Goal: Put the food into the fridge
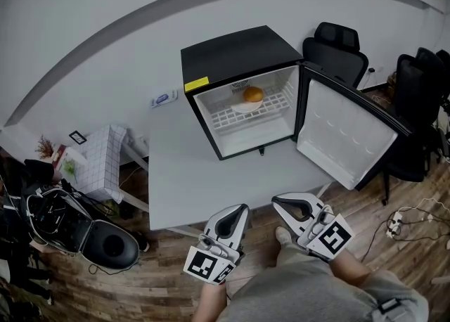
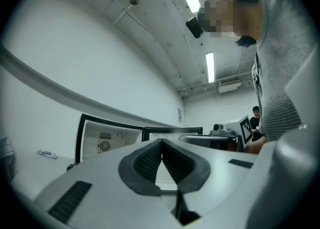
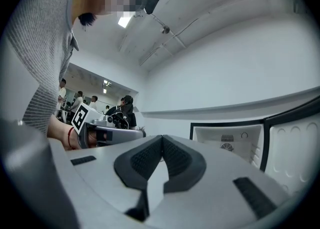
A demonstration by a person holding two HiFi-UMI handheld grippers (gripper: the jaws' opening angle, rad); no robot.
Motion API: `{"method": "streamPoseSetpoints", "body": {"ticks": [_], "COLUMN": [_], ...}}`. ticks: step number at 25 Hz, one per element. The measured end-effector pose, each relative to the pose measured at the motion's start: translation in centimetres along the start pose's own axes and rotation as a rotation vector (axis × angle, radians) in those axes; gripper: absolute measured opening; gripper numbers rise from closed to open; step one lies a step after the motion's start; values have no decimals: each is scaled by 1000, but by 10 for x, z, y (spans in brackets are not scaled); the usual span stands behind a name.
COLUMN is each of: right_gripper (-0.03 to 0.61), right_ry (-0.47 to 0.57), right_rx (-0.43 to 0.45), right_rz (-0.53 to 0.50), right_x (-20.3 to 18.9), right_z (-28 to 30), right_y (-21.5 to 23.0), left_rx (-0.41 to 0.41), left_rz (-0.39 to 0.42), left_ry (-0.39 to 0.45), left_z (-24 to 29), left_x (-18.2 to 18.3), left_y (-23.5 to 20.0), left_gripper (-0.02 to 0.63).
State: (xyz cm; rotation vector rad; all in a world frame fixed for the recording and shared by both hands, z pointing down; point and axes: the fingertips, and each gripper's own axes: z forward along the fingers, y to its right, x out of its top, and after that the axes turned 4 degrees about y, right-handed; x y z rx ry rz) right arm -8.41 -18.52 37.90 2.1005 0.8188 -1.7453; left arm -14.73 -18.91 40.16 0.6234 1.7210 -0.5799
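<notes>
Closed, empty left gripper (image 1: 241,208) and right gripper (image 1: 277,202) hover by the table's (image 1: 183,173) near edge; bun (image 1: 253,93) sits in open fridge (image 1: 232,50).

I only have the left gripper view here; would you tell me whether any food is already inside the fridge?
Observer: Yes. The head view shows a round brownish food item on a white plate, resting on the wire shelf inside the open fridge.
Operator: Thank you. Is the right claw carrying anything?
Observer: No. The right claw is shut, with nothing between its jaws.
</notes>
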Motion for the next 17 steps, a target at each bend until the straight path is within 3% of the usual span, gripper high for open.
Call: {"method": "streamPoseSetpoints", "body": {"ticks": [17], "right_gripper": [12], "right_ry": [8], "right_rx": [3], "right_rz": [6], "right_x": [-1], "right_z": [3], "right_y": [5], "left_rx": [-3], "left_rz": [-1], "left_ry": [-4], "left_z": [4], "left_x": [-4], "left_y": [-2], "left_gripper": [11]}}
